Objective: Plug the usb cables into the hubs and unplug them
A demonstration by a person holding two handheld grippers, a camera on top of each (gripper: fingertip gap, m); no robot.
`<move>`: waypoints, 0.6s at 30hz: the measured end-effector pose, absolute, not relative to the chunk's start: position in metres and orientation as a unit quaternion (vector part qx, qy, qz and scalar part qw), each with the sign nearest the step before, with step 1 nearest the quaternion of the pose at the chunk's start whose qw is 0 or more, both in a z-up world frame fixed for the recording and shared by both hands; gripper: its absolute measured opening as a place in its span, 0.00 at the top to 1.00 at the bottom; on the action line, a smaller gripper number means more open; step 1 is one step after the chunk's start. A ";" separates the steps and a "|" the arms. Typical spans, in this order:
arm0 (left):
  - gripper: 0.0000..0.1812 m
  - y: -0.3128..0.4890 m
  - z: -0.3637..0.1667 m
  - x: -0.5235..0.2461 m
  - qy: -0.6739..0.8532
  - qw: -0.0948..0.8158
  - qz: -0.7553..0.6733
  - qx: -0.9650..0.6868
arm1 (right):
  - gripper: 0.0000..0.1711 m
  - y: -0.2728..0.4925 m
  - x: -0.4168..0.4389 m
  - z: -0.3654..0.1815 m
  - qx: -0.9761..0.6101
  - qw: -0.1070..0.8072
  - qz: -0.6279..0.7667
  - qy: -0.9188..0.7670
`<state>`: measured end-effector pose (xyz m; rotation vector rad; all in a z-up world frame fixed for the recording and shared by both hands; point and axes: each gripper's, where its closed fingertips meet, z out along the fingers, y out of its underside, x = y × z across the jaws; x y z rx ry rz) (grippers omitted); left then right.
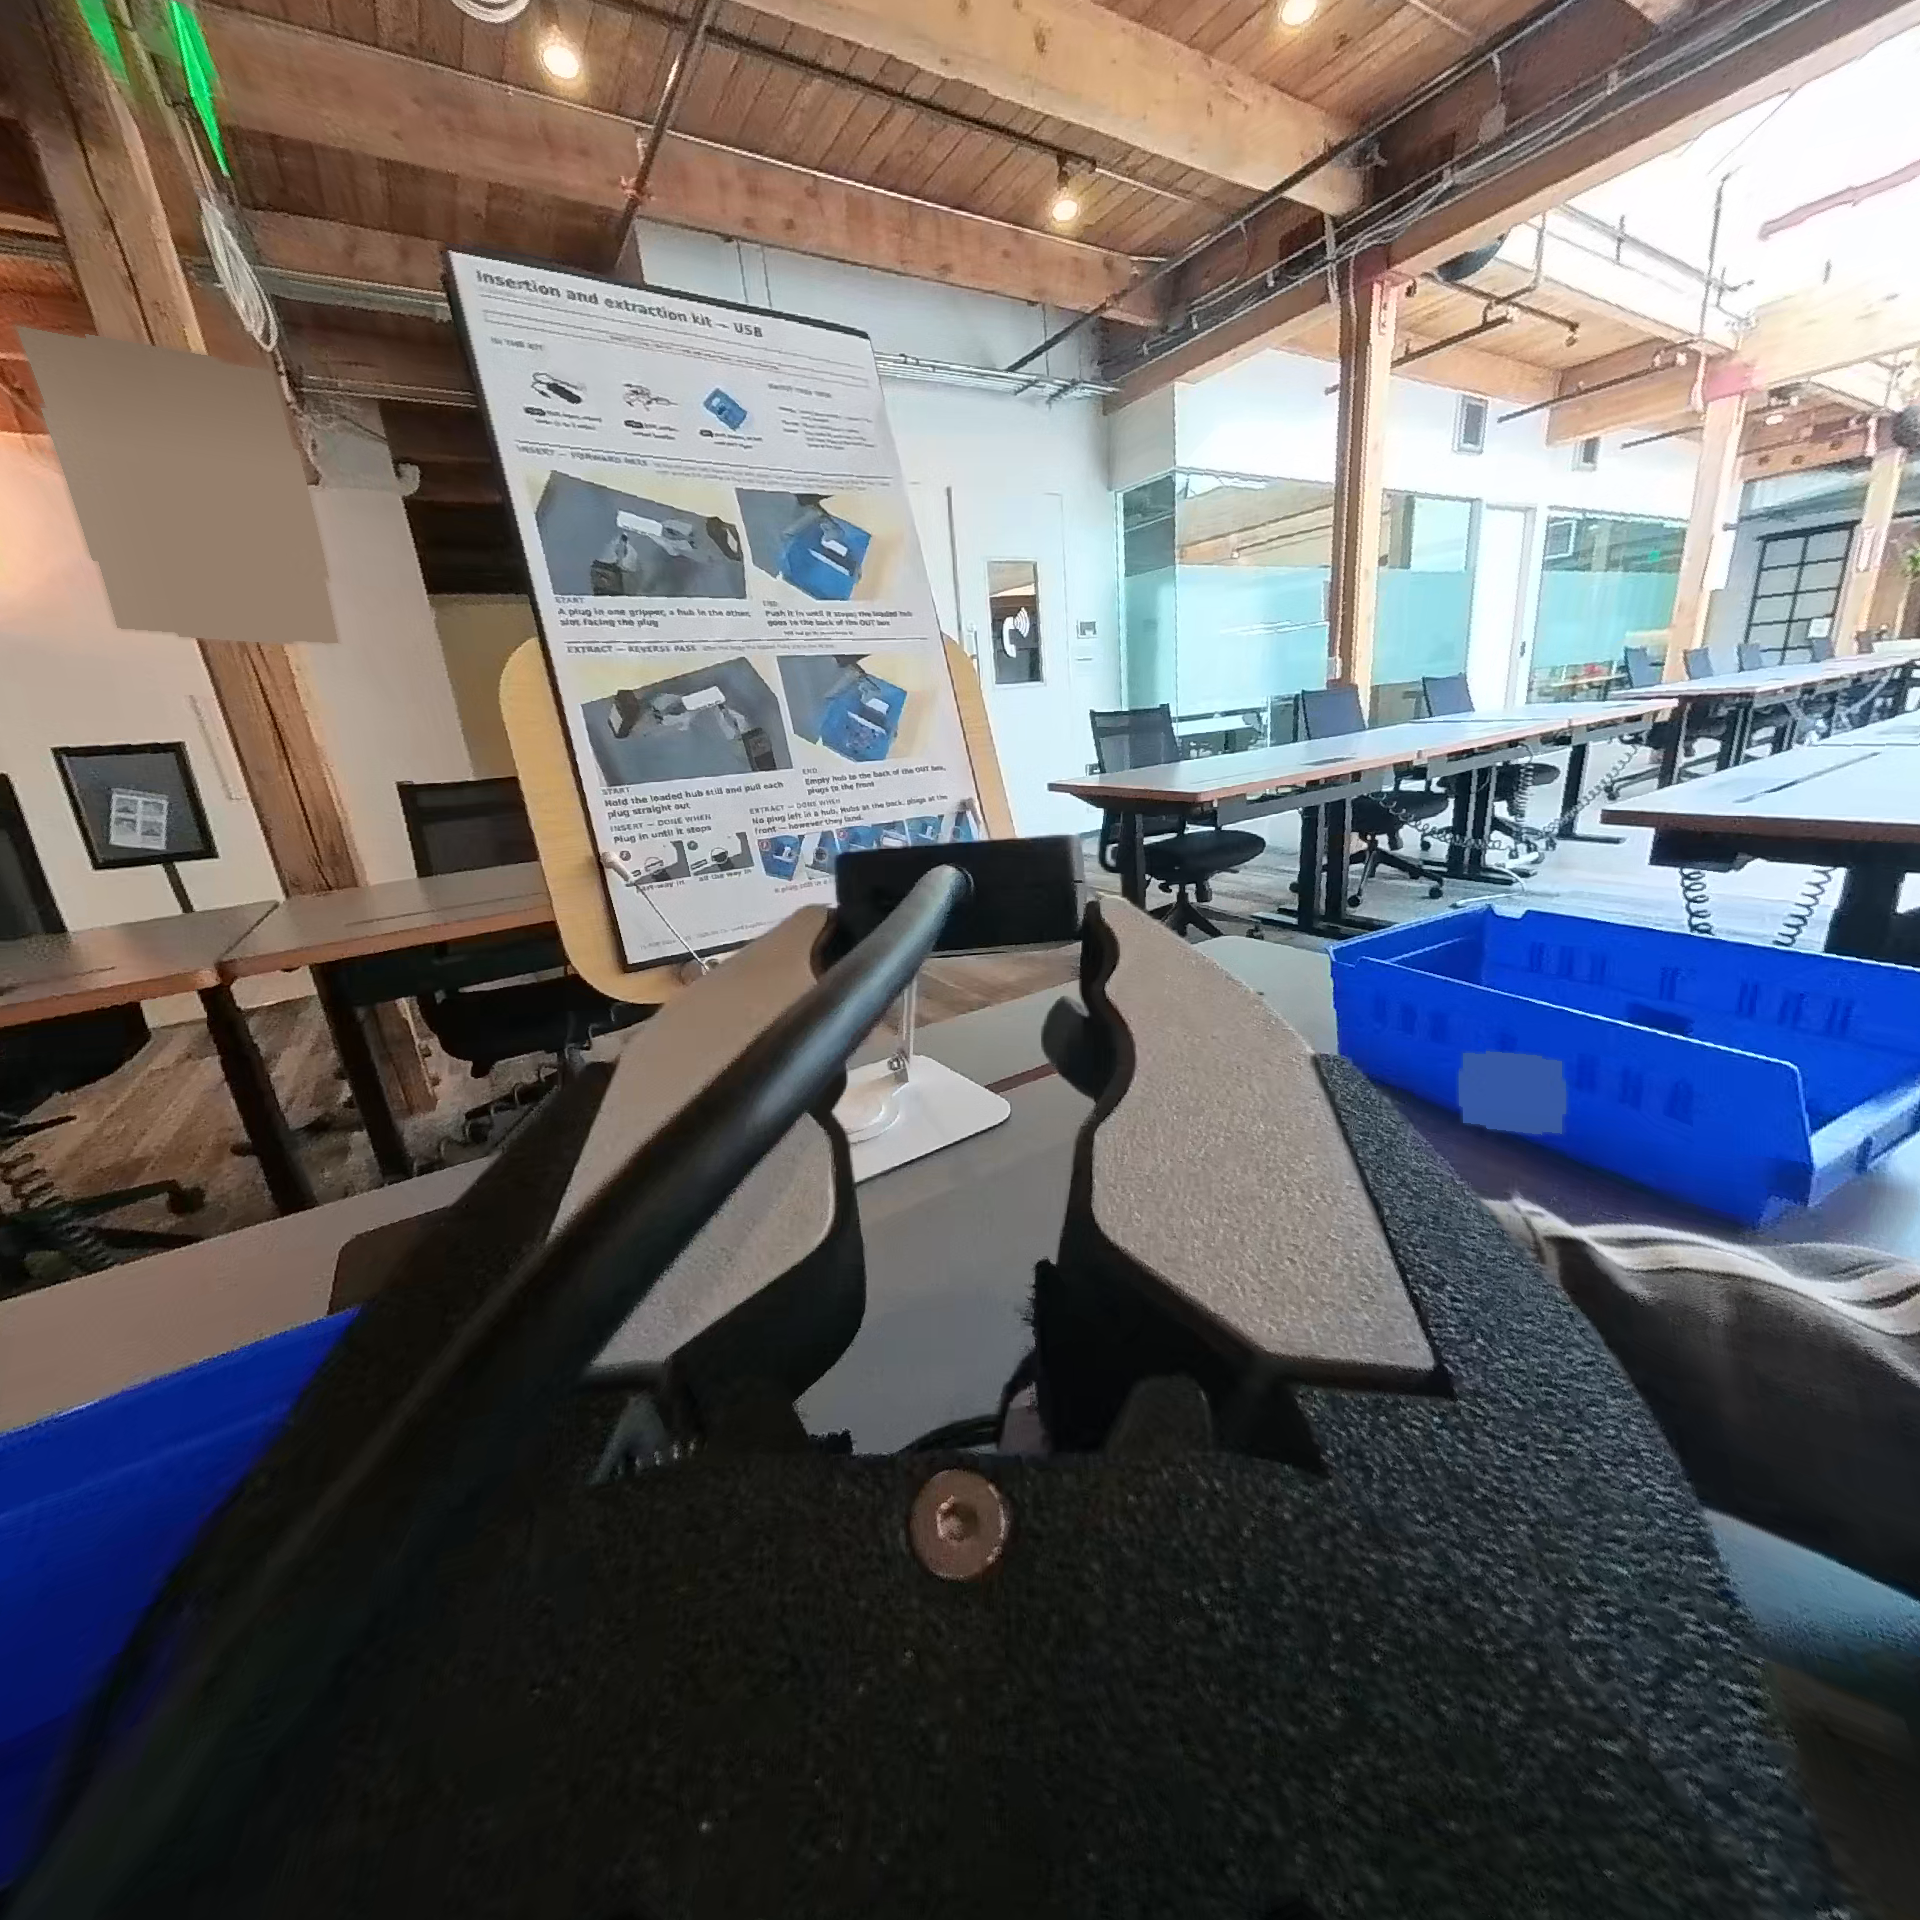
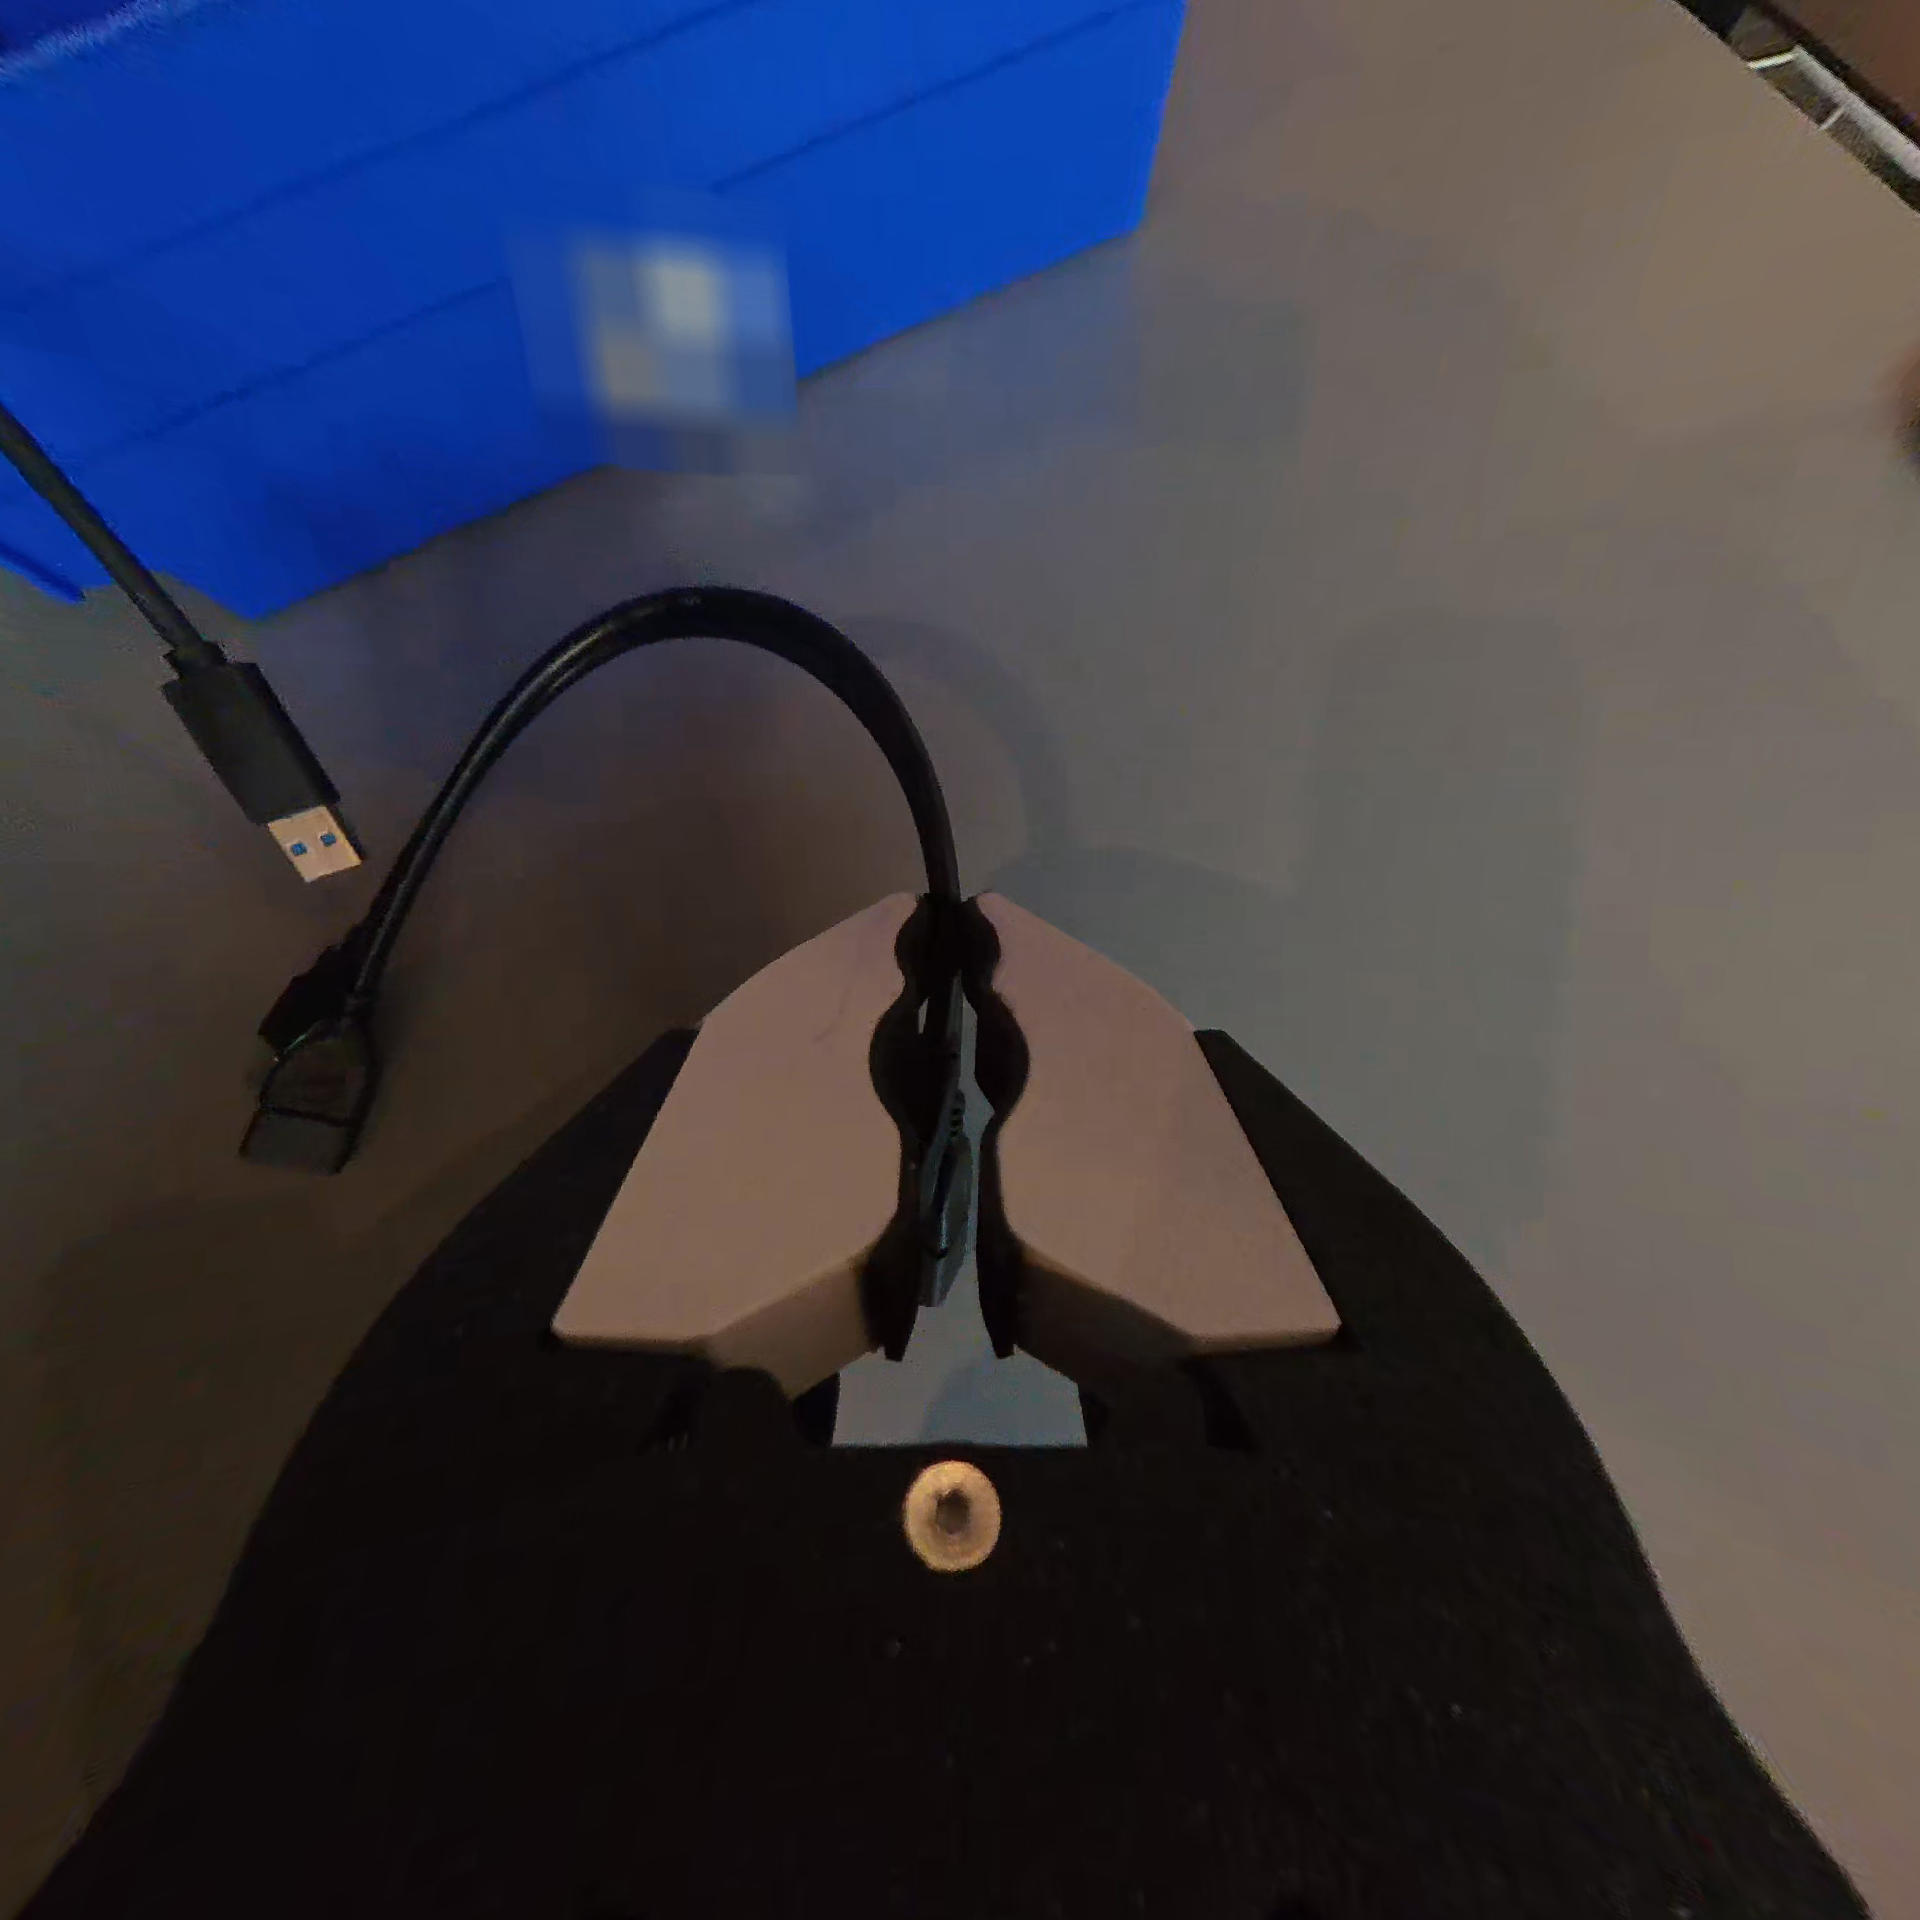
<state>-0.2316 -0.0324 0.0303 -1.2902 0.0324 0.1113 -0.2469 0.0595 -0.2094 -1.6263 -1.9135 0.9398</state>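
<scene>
The right gripper (image 2: 951, 914) is pinching a short black cable (image 2: 665, 665) just behind its plug, low in the frame's centre. The left gripper (image 1: 961, 940) is clamping a black hub (image 1: 961, 894) at mid-frame, jaws wide around it, its lead trailing lower left. A loose plug (image 2: 275, 764) is lying at the left, near a blue bin (image 2: 416, 208). Probably best to square plug to port, then push straight.

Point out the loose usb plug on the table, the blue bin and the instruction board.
usb plug (image 2: 265, 753): right wrist view, black shell.
blue bin (image 1: 1621, 1101): left wrist view, front wall.
instruction board (image 1: 717, 582): left wrist view, sheet middle.
</scene>
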 end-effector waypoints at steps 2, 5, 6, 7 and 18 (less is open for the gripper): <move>0.76 -0.033 0.031 -0.232 0.017 0.797 0.053 -0.601 | 0.97 0.055 -0.252 -0.210 -0.591 0.227 0.350 -0.691; 0.76 -0.037 0.033 -0.233 0.020 0.794 0.066 -0.604 | 0.97 0.048 -0.258 -0.205 -0.586 0.225 0.376 -0.681; 0.76 -0.042 0.037 -0.234 0.019 0.794 0.070 -0.603 | 0.97 0.045 -0.259 -0.198 -0.583 0.225 0.393 -0.674; 0.76 -0.049 0.043 -0.235 0.015 0.796 0.067 -0.601 | 0.97 0.042 -0.262 -0.188 -0.580 0.226 0.417 -0.663; 0.75 -0.068 0.076 -0.113 0.111 0.782 -0.230 -0.569 | 0.98 0.011 -0.349 -0.040 -0.526 0.293 0.599 -0.528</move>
